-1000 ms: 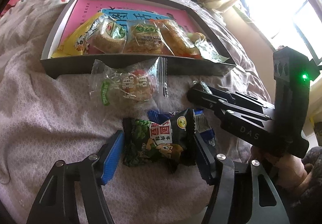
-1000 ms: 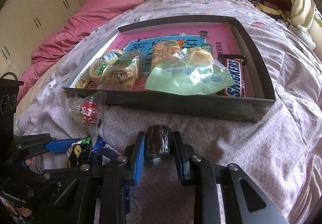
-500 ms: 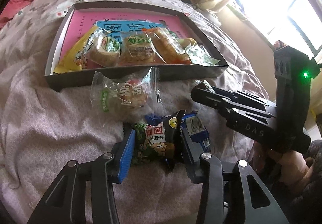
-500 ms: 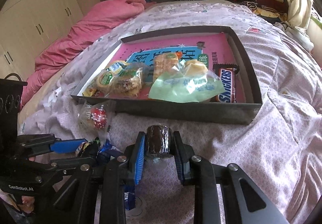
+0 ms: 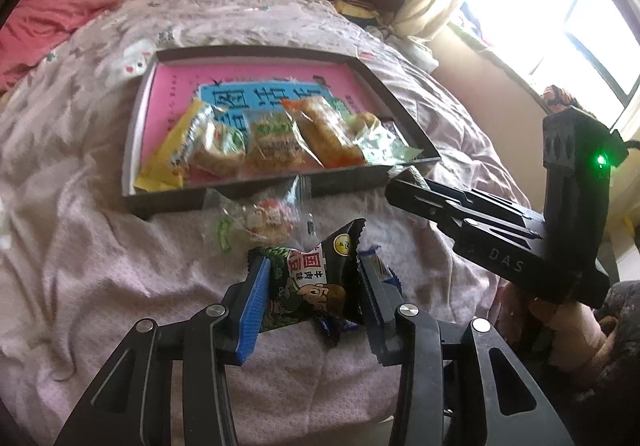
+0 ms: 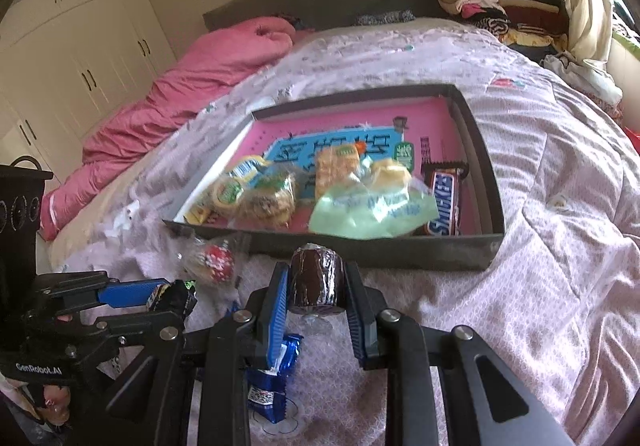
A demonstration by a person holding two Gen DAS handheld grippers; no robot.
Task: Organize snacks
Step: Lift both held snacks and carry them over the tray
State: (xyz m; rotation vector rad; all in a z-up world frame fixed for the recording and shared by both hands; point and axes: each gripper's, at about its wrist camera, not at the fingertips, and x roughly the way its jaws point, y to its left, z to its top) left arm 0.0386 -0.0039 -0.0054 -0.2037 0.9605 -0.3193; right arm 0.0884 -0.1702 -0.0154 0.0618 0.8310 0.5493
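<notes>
- Two claws, both loaded. My left claw point(image 5: 310, 296) is closing, its pads already pinching the dark green snack packet point(image 5: 308, 286) above the bed point(image 5: 80, 266).
- My right claw point(image 6: 316, 300) is clenched on a brown wrapped roll point(image 6: 316, 280).
- The snack tray point(image 6: 400, 256) lies just ahead on the bed, with several packets inside.
- A clear packet point(image 5: 260, 219) rests against the tray's near wall.

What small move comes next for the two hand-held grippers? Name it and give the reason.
Probably carry both forward over the tray's near wall. The right hand-held gripper is shut on the brown roll; the left hand-held gripper is closing on the dark packet. Both snacks sit short of the tray.
</notes>
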